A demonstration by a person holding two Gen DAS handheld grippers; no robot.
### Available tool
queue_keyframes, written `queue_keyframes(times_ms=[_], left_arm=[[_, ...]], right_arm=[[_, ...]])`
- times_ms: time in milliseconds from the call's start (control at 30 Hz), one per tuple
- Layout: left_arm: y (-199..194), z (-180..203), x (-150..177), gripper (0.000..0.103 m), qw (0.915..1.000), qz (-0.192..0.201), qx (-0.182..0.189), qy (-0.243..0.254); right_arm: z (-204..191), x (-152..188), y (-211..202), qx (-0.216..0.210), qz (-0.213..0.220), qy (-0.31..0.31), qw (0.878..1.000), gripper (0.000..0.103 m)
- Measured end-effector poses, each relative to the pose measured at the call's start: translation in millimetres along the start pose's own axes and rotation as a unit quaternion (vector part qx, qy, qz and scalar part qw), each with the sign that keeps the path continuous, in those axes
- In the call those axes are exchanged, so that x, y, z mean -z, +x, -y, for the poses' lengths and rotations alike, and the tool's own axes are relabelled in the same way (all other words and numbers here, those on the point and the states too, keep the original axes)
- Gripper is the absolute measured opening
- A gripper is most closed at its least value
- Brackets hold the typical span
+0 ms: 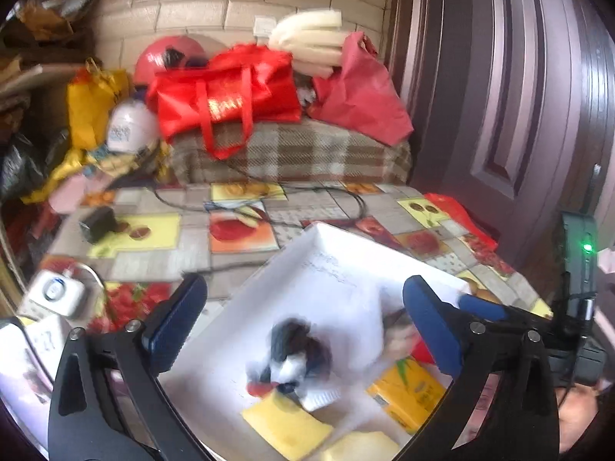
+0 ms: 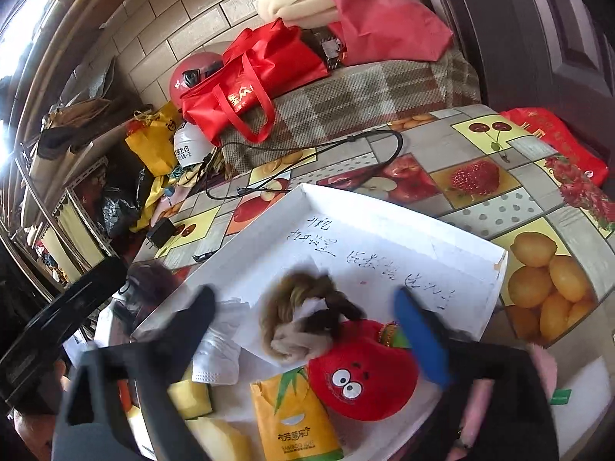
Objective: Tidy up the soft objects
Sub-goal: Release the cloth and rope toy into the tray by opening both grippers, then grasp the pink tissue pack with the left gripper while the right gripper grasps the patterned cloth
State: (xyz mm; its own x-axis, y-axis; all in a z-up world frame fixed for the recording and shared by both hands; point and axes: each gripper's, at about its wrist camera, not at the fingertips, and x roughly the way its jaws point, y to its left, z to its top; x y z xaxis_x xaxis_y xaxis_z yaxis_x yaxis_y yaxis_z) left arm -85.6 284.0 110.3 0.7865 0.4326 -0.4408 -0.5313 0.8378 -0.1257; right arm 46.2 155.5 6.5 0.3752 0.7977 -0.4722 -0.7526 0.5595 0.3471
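A white shallow box (image 2: 388,207) lies on the fruit-print tablecloth and holds soft items. In the right wrist view a brown and beige fuzzy bundle (image 2: 303,319) rests beside a red plush apple (image 2: 361,380), a white face mask (image 2: 219,349), a yellow tissue pack (image 2: 296,422) and a yellow sponge (image 2: 192,395). My right gripper (image 2: 307,330) stands open over the bundle, its pads clear of it. My left gripper (image 1: 303,322) is open above a blurred dark and white soft thing (image 1: 296,357), with a yellow sponge (image 1: 286,422) just below it.
A black cable (image 2: 307,150) and a black charger (image 2: 161,230) lie on the tablecloth beyond the box. Behind them, red bags (image 2: 250,88) sit on a plaid blanket (image 2: 365,92). A dark door (image 1: 499,96) stands at the right and cluttered shelves at the left.
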Motion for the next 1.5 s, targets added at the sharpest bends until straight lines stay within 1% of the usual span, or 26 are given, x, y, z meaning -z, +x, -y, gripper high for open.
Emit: queue_keyframes(times_ms=[67,233,333,433,467,567,667,700,767,833,900,933,967,1000,1067,1100,1133,1167,1200,1267,1333,1367,1467,1500], left_arm=[[0.1,-1.5,-1.1,0.103,0.9999,0.003,-0.011,0.001],[-3.8,-8.1,-3.1,0.103,0.9997,0.014,-0.014,-0.014],[-10.2,-8.2,-5.7,0.103,0.9995,0.023,-0.007,-0.018],[-21.1,-1.3,-9.3,0.103,0.9991,0.036,0.017,-0.015],[-25.4,3.5,-10.8,0.103,0.9986,0.040,0.032,-0.012],[-36.6,21.5,-13.5,0.103,0.9961,0.048,0.074,-0.004],[-47.9,43.5,-9.4,0.103,0.9929,0.053,0.106,0.010],[-49.4,52.6,-6.2,0.103,0.9917,0.049,0.118,0.015],[-51.8,69.9,3.9,0.103,0.9873,0.031,0.153,0.027],[-55.8,89.4,20.1,0.103,0.9802,0.006,0.193,0.044],[-64.1,108.0,42.4,0.103,0.9672,-0.018,0.246,0.059],[-66.1,114.9,52.2,0.103,0.9593,-0.033,0.274,0.062],[-66.8,122.1,62.9,0.103,0.9482,-0.055,0.306,0.066],[-66.4,131.8,77.2,0.103,0.9317,-0.089,0.345,0.071],[-65.6,144.6,97.6,0.102,0.9102,-0.135,0.382,0.083],[-65.6,151.3,109.3,0.102,0.9031,-0.155,0.389,0.097],[-64.9,155.2,116.3,0.102,0.9019,-0.165,0.384,0.108],[-63.0,157.5,122.1,0.102,0.9030,-0.174,0.375,0.119],[-58.8,157.9,126.5,0.102,0.9070,-0.181,0.359,0.125],[-48.4,152.3,128.3,0.102,0.9117,-0.195,0.345,0.110],[-43.6,149.1,127.2,0.102,0.9171,-0.196,0.332,0.101],[-40.8,145.9,125.2,0.102,0.9228,-0.193,0.318,0.101],[-30.2,130.8,119.7,0.102,0.9361,-0.183,0.287,0.090],[-25.9,123.4,116.6,0.102,0.9426,-0.178,0.270,0.084]], right_arm=[[1.3,0.8,-1.1,-0.001,0.003,0.005,1.000,0.103],[4.1,1.9,-8.5,-0.001,0.012,0.015,1.000,0.103],[11.0,3.9,-22.1,-0.004,0.025,0.027,0.999,0.103],[20.8,8.8,-45.5,-0.011,0.045,0.033,0.998,0.103],[24.8,11.9,-55.6,-0.007,0.055,0.029,0.998,0.103],[39.2,20.2,-83.6,0.015,0.091,0.017,0.996,0.103],[68.8,28.8,-110.4,0.036,0.124,0.031,0.991,0.103],[83.9,32.9,-119.1,0.045,0.129,0.045,0.990,0.103],[103.9,37.3,-127.8,0.053,0.119,0.065,0.989,0.103],[123.3,45.0,-137.0,0.045,0.098,0.081,0.991,0.103],[134.6,53.6,-148.8,0.056,0.096,0.080,0.991,0.103],[137.9,56.6,-153.5,0.064,0.100,0.080,0.990,0.103],[142.0,59.5,-157.6,0.073,0.106,0.082,0.988,0.103],[145.6,61.9,-160.0,0.077,0.111,0.087,0.987,0.103],[156.5,65.4,-161.2,0.084,0.119,0.109,0.983,0.103],[161.7,67.3,-160.3,0.088,0.122,0.122,0.981,0.103],[166.5,68.8,-159.4,0.087,0.123,0.131,0.980,0.103],[168.8,70.3,-157.5,0.086,0.122,0.135,0.980,0.103],[170.5,72.0,-155.5,0.086,0.120,0.137,0.980,0.103],[171.5,73.9,-151.7,0.078,0.111,0.141,0.981,0.103],[171.9,74.7,-150.4,0.068,0.109,0.143,0.981,0.103],[171.8,75.7,-151.3,0.067,0.110,0.142,0.981,0.103],[174.5,77.5,-152.5,0.061,0.112,0.149,0.981,0.103],[176.1,77.8,-152.0,0.059,0.111,0.152,0.980,0.103]])
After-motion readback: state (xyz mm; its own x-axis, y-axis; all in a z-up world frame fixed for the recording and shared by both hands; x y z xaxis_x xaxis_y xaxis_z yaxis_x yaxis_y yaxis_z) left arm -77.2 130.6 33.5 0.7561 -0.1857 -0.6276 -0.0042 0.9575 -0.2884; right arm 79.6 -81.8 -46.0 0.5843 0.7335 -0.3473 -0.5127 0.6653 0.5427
